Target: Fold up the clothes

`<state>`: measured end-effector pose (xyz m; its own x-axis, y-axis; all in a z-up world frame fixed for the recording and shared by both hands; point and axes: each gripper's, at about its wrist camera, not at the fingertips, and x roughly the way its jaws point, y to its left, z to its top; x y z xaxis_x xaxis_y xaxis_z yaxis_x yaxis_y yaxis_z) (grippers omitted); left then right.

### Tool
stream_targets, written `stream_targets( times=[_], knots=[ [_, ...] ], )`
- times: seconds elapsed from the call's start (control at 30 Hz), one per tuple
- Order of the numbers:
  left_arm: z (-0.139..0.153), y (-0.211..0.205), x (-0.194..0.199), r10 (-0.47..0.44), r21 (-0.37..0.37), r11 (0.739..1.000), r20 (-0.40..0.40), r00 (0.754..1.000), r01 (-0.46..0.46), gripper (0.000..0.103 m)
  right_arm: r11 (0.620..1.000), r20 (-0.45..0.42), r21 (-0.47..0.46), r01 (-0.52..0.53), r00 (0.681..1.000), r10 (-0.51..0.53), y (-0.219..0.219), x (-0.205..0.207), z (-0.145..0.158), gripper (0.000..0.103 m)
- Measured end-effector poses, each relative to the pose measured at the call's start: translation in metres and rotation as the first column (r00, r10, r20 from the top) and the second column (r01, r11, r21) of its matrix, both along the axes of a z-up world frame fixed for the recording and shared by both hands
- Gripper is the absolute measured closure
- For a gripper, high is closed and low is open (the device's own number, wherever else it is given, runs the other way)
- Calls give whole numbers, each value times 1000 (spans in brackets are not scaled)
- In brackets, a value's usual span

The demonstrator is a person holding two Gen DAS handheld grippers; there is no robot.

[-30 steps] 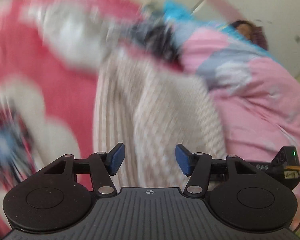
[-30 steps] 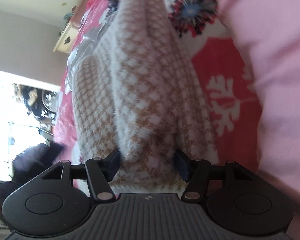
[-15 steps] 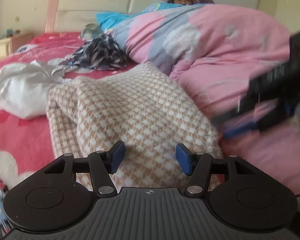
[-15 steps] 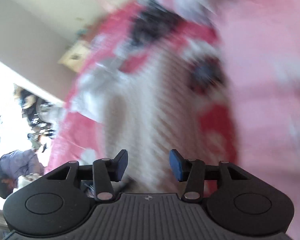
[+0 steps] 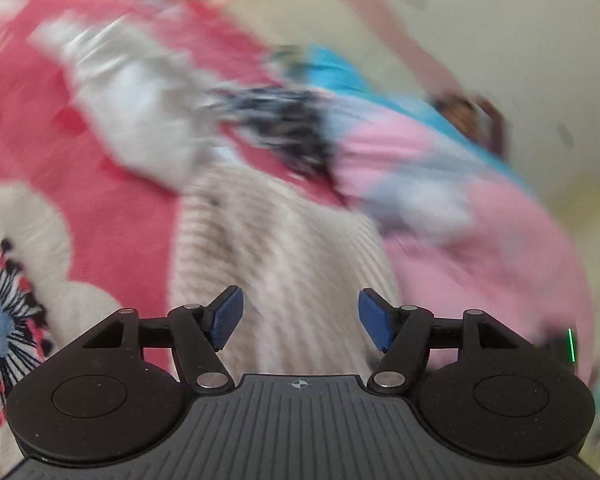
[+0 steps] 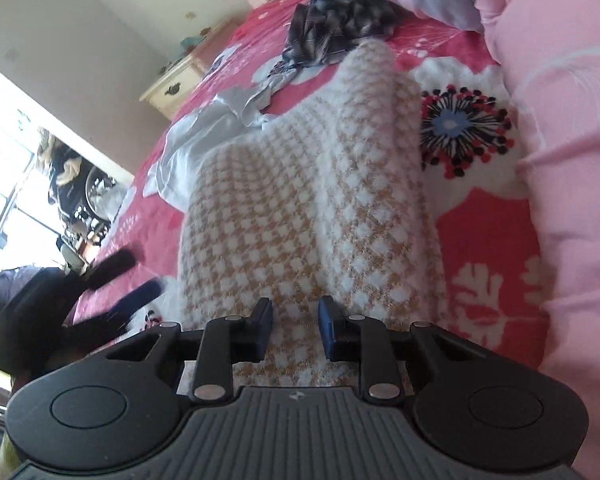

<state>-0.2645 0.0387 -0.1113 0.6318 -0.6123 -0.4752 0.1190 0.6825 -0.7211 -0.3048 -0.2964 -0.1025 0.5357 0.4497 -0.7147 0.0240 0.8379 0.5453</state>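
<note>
Right gripper: jaws closing, the blue pads narrow but not yet pressing; the near hem of the checked knit garment lies between and just under them, so nothing is gripped.
Left gripper: jaws opening, pads wide apart over the same garment, empty; the right wrist view also catches it, blurred, at the garment's left edge.
Garment position: spread on the red floral bed cover, running straight away from both grippers towards the headboard end.
Long axis: roughly in line with the right gripper's pointing direction, the far end narrowing to a raised ridge beside the flower print.
Nearer hand: the right one appears nearer, its pads already at the hem; the left seems to stand off to the side.
Surroundings: a white cloth touches the garment's far-left edge; a dark plaid garment lies just beyond its far end; a pink quilt bounds the right side.
View difference: the right wrist view is sharp and shows weave, folds and neighbours; the left wrist view is motion-blurred, giving only rough outlines.
</note>
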Motion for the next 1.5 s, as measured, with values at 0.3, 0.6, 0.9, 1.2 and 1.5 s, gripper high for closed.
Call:
stream_targets(
  times=[0.3,0.6,0.9,1.2,1.5],
  knots=[
    [-59,0,115,-16,-186,982,-231,973,-28,43,999,29,22,-39,999,39,-6,3,-7,80],
    [-45,11,122,-66,-371,927,-301,951,-53,90,995,41,-21,-94,995,95,-12,-5,-4,82],
    [-108,38,110,-61,-555,800,-452,890,-227,84,923,68,-320,-215,966,248,32,-5,18,80],
    [-56,35,13,-99,-409,910,-364,926,-63,49,751,197,-567,-338,830,522,77,-39,60,56],
    [-78,5,-13,-163,-446,895,-352,922,-12,44,328,31,-847,-418,578,815,132,-78,36,30]
  ],
)
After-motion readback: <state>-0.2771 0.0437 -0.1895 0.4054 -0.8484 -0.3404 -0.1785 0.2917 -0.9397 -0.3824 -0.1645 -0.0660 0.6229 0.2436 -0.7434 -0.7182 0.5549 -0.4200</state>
